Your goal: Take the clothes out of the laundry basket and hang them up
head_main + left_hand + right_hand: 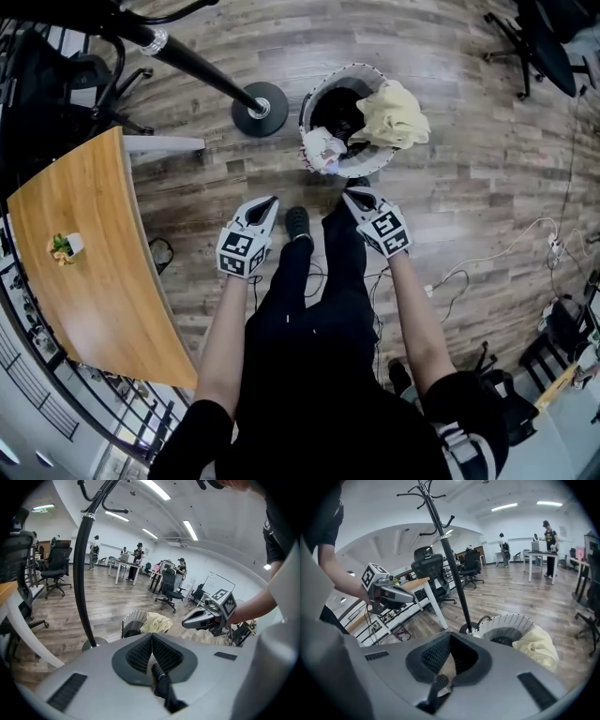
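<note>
Both the left gripper [268, 202] and the right gripper [352, 196] have their jaws pressed together on nothing, and both point down toward the white laundry basket [373, 167] on the floor just ahead. A pale yellow garment [394, 114] drapes over its rim, and a white-and-pink garment [323, 148] lies at its edge. The coat rack [192, 59] beside it has bare hooks, so I judge nothing is hung yet and every piece is left to take out.
</note>
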